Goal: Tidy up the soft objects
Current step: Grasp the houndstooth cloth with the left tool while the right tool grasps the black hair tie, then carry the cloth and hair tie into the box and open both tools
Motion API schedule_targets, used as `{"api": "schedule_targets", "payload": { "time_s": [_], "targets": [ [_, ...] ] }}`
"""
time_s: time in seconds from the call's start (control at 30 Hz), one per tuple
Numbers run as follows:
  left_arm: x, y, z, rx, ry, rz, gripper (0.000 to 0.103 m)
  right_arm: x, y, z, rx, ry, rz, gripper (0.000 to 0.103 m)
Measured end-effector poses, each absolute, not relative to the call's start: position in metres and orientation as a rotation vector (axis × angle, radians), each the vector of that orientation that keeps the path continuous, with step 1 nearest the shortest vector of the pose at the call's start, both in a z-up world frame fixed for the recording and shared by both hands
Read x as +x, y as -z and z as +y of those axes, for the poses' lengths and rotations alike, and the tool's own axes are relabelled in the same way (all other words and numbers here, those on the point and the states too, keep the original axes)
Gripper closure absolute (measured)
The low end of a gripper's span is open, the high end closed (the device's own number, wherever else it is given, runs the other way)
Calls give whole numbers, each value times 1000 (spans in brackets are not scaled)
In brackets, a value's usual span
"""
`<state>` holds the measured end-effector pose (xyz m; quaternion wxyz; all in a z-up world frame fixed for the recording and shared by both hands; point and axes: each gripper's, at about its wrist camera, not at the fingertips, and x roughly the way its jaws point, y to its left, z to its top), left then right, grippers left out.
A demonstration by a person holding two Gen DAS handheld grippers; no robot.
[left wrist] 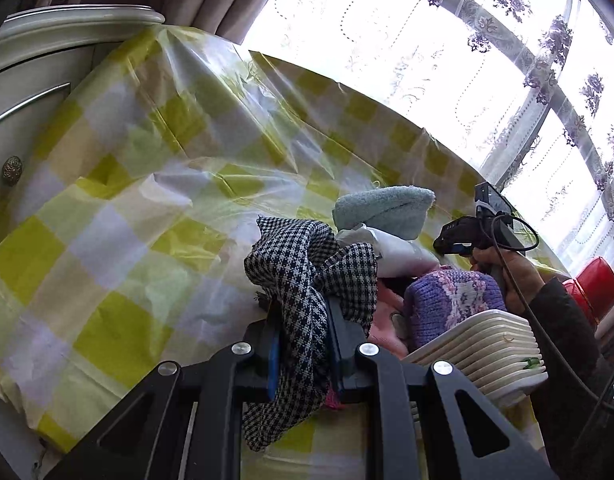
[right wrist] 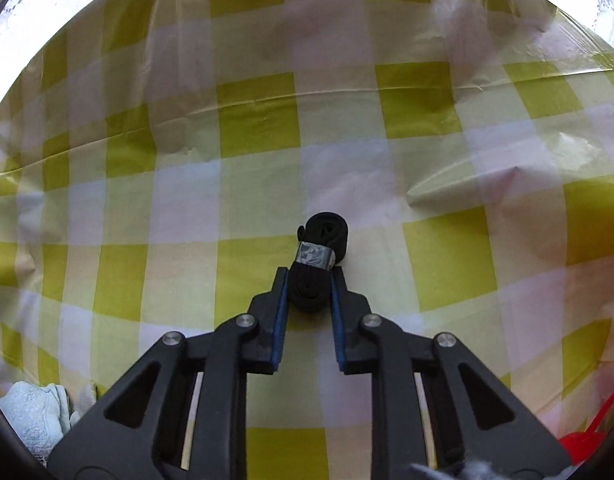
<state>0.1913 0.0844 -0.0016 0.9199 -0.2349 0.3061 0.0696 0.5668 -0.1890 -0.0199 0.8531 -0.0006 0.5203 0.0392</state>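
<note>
The right claw pinches the black roll on the tablecloth. The roll's long axis runs along the fingers. The left claw pinches the checked cloth.

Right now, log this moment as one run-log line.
left gripper: shut on houndstooth cloth | right gripper: shut on black rolled bundle | surface: checked tablecloth
</note>
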Motion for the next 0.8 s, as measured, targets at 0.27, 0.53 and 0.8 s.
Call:
{"api": "schedule_targets", "payload": {
  "time_s": [0.27,0.53,0.8],
  "targets": [
    [186,1,88,-505,-150,607,84,513,-12,-195,-11,-153,1009,81],
    [174,-5,90,-508,-178,578,84,443,-38,-206,-6,-201,984,81],
    [156,-8,94,-535,-215,569,84,374,-50,-229,-18,-230,973,81]
  ]
}}
